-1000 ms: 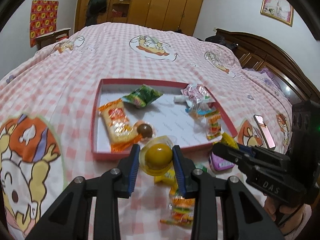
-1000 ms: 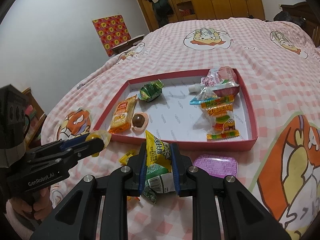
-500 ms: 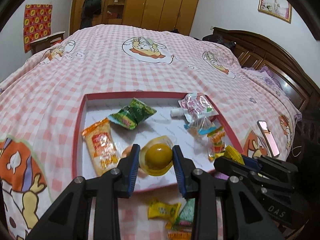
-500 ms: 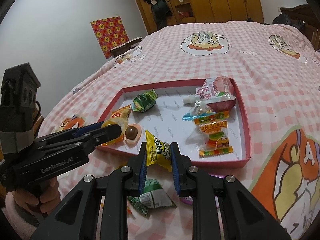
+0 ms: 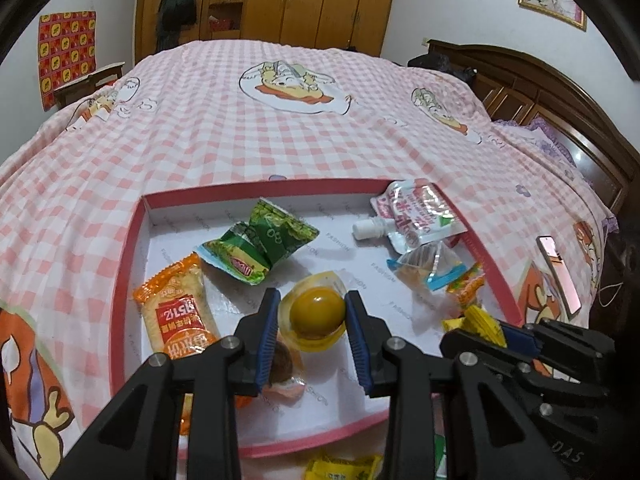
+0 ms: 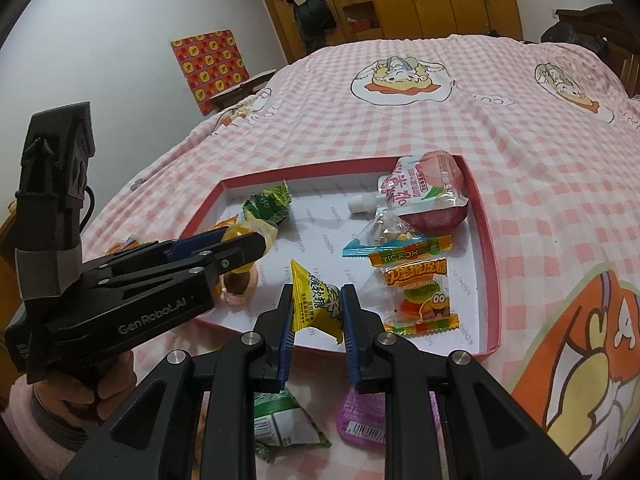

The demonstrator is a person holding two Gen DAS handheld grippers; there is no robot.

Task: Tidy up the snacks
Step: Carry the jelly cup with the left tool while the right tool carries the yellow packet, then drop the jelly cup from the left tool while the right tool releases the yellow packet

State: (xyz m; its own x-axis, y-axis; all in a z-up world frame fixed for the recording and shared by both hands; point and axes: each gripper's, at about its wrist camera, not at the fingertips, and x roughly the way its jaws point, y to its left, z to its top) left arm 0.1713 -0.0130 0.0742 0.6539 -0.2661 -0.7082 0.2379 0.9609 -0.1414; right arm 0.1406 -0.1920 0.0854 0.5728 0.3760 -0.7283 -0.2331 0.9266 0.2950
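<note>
Black hand-held gripper [image 6: 316, 320] — blue pads, silver screws; fuzzy pink sleeve [image 6: 28, 436].

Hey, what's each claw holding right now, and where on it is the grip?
The left claw pinches a yellow jelly cup across its round sides. The right claw clamps a yellow triangular candy packet by its flat faces, near its lower end.

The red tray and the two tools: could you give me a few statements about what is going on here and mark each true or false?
1. The left tool is closed on a yellow jelly cup. True.
2. The right tool holds nothing. False: it grips a yellow triangular candy packet.
3. A pink spouted drink pouch lies inside the red tray. True.
4. The purple jelly cup is in the tray. False: it lies on the checked bedspread, outside the near rim.
5. The tray holds no snacks. False: several packets lie in it, such as the gummy burger packet.
</note>
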